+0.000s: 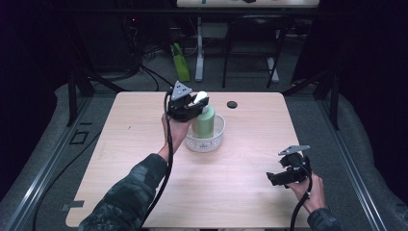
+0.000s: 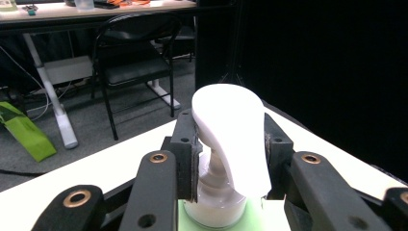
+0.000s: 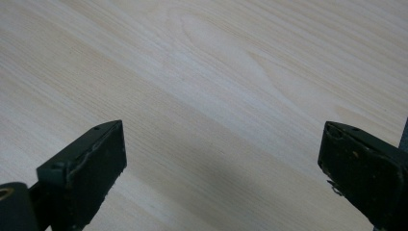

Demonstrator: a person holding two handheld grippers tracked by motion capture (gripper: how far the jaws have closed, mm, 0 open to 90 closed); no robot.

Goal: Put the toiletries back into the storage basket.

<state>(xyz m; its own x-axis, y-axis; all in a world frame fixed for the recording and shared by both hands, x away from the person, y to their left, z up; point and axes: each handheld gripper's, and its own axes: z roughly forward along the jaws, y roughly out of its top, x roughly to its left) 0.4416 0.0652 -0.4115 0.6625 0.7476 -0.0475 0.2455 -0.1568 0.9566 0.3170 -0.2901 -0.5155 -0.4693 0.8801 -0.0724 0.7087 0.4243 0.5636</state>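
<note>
Fingers of the left gripper (image 1: 196,102) are pinched on the white pump head (image 2: 231,139) of a green bottle (image 1: 204,123); in the left gripper view one black finger (image 2: 185,154) is pressed against each side of the head, with the collar and the green shoulder just below. The fingers of the right gripper (image 1: 275,179) are spread wide, and between them only bare wood of the table (image 3: 202,86) is seen, so nothing is held there.

The bottle is stood upright inside a small white bowl (image 1: 217,138) with a patterned wall, a little behind the middle of the table. Its long axis is vertical, and the grip is made at the very top of it, from the person's left side and nearly level. A small dark round object (image 1: 232,104) lies on the table behind and to the right of the bowl, apart from it.

The left hand is at the bottle already, while the right gripper is kept well apart, near the front right corner. It is judged that the coming move depends on the vertical axis: if the bottle is to be taken out, it should be lifted straight up along this axis until its base is above the rim of the bowl, otherwise the bowl may be dragged or tipped. The head could perhaps slip or turn between the fingers, as the weight hangs below the grip.
</note>
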